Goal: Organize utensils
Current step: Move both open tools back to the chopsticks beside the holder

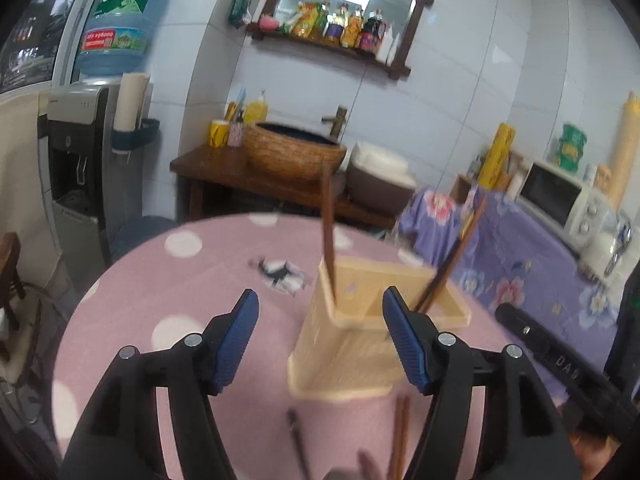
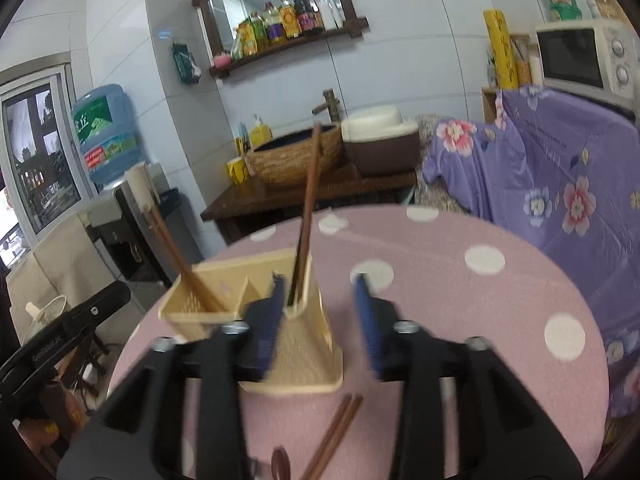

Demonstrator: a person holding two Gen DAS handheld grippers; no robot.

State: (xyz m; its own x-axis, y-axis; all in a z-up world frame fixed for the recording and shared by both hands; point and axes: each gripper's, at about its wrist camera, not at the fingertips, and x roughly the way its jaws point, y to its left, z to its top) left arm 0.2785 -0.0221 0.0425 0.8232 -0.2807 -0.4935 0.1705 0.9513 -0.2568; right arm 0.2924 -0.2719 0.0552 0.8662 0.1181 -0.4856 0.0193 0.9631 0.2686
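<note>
A cream plastic utensil holder [image 1: 352, 344] [image 2: 296, 344] with two compartments stands on the pink dotted table. A brown chopstick [image 1: 329, 236] [image 2: 306, 216] stands in one compartment and a pair of chopsticks [image 1: 452, 256] [image 2: 180, 260] leans in the other. A loose pair of chopsticks [image 1: 400, 436] [image 2: 332, 436] and a dark spoon [image 1: 298, 444] [image 2: 280, 462] lie on the table in front of the holder. My left gripper [image 1: 320, 312] is open and empty just before the holder. My right gripper [image 2: 320, 292] is open and empty, its fingers at the holder's right side.
The round table [image 1: 192, 292] [image 2: 460, 292] has a pink cloth with white dots. Behind it stand a wooden washstand with a woven basin [image 1: 292, 152] [image 2: 296, 156], a water dispenser [image 1: 92, 152], and a counter with a purple flowered cloth [image 2: 560, 168] and a microwave [image 1: 560, 196].
</note>
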